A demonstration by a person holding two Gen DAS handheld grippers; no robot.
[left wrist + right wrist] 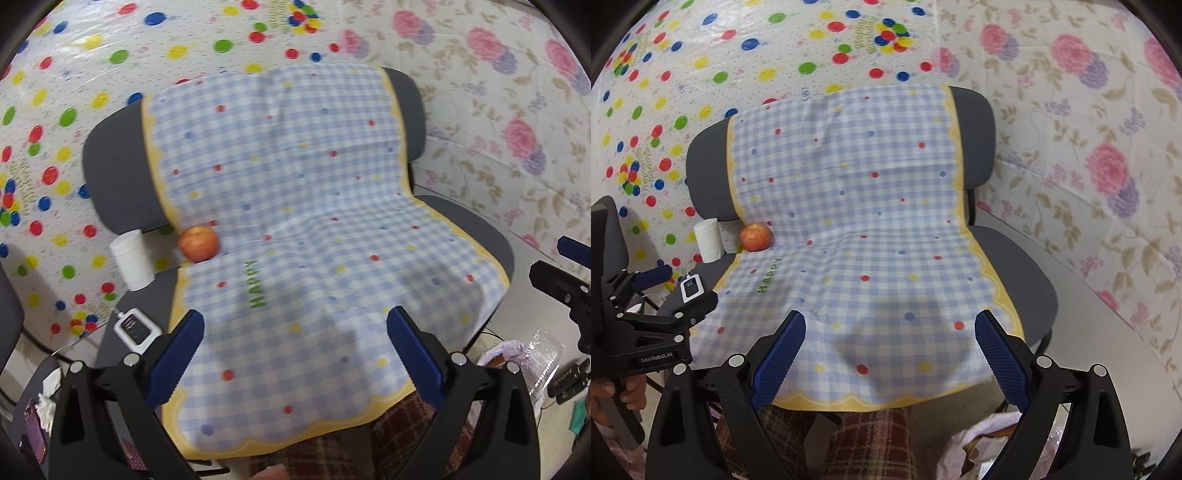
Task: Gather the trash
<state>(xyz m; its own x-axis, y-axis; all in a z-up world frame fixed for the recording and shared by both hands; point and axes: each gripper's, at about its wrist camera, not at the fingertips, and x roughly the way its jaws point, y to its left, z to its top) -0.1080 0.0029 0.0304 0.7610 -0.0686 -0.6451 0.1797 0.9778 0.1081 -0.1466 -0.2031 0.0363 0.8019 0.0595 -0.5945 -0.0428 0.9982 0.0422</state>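
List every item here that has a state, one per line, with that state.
left gripper: open, empty
right gripper: open, empty
apple: whole, resting on the chair seat
paper cup: upright beside the apple
checked cloth: draped over the chair
small white device: lying flat

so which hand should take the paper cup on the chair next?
Left, probably. The paper cup stands at the chair's left edge, beside the apple, nearer the left gripper. The right gripper sits further right. Both are open and empty.
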